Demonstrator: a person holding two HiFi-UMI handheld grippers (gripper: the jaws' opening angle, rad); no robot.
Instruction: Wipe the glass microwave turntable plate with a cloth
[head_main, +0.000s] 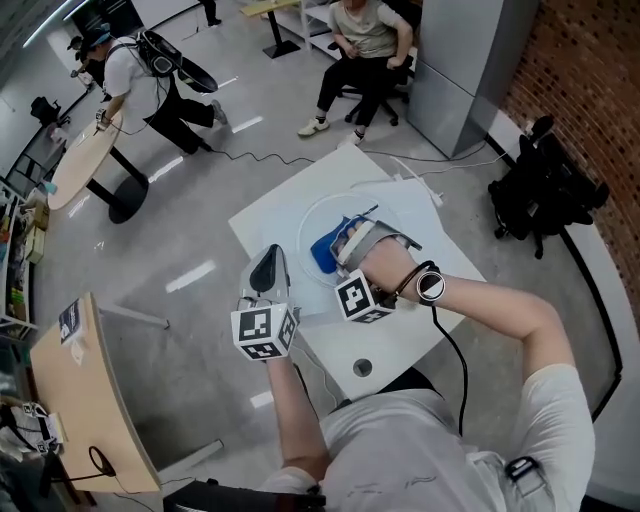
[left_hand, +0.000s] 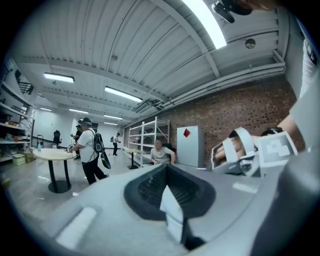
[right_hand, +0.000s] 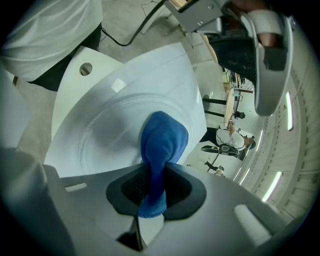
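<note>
Centre of head view: round clear glass turntable plate (head_main: 312, 212), flat on white square table (head_main: 400, 340). Right gripper (right_hand: 156, 187): jaws clamped on bunched blue cloth (right_hand: 162, 142), which touches the plate. Left gripper (left_hand: 170, 192): jaws together, empty, just beside the plate. Recommended: even pressure, overlapping circles out to the rim.

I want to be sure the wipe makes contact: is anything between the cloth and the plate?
Nothing visible does. The right gripper is shut on the cloth, and the cloth's free end rests directly on the plate. The glass around it is bare.
</note>
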